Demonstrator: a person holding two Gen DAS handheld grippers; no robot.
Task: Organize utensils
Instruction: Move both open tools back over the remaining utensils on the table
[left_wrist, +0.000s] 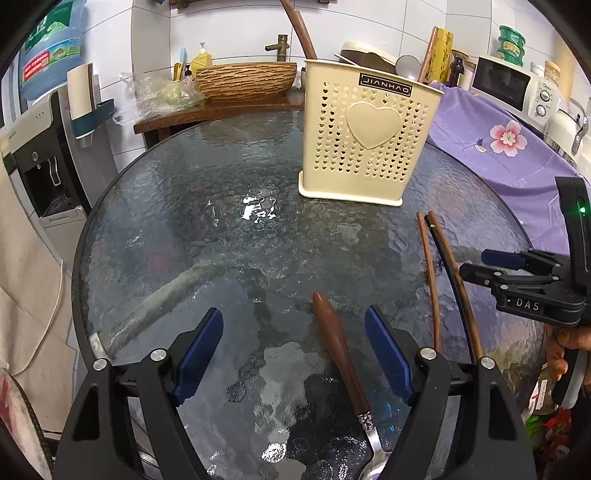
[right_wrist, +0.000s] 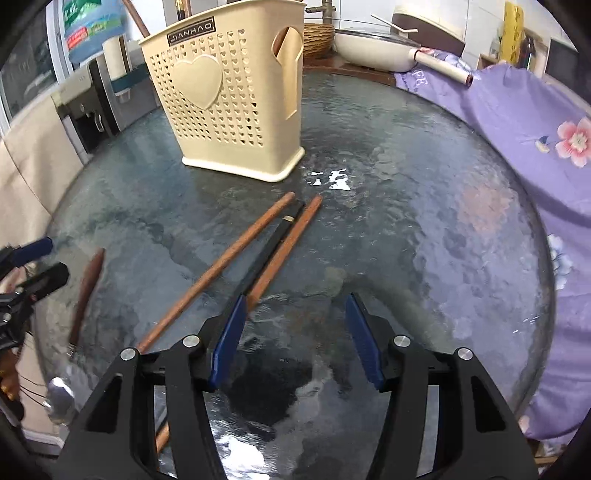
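Round glass tabletop (left_wrist: 177, 229), textured and glossy, serving as the work surface. Standing upright toward its far side, a cream perforated utensil holder (left_wrist: 365, 136) with a heart panel, open top facing up to take handles dropped in from above; already housing a long wooden handle (left_wrist: 301, 29) and a metal ladle (left_wrist: 408, 67), so partly filled by the look of it. Lying flat near the right edge, loose chopsticks (right_wrist: 236, 254), two reddish-brown and one dark, fanned toward the holder and not yet put away. Lying nearer, a wooden-handled spoon (left_wrist: 338, 347), handle pointing toward the holder, bowl toward the camera.

Left gripper (left_wrist: 293, 354) spread wide, holding nothing, fingers straddling the spoon handle without touching: probably lined up for a pinch there. Right gripper (right_wrist: 295, 339) likewise released and empty, its left pad (right_wrist: 229, 339) just beside the chopstick ends, probably placed for gathering those next.
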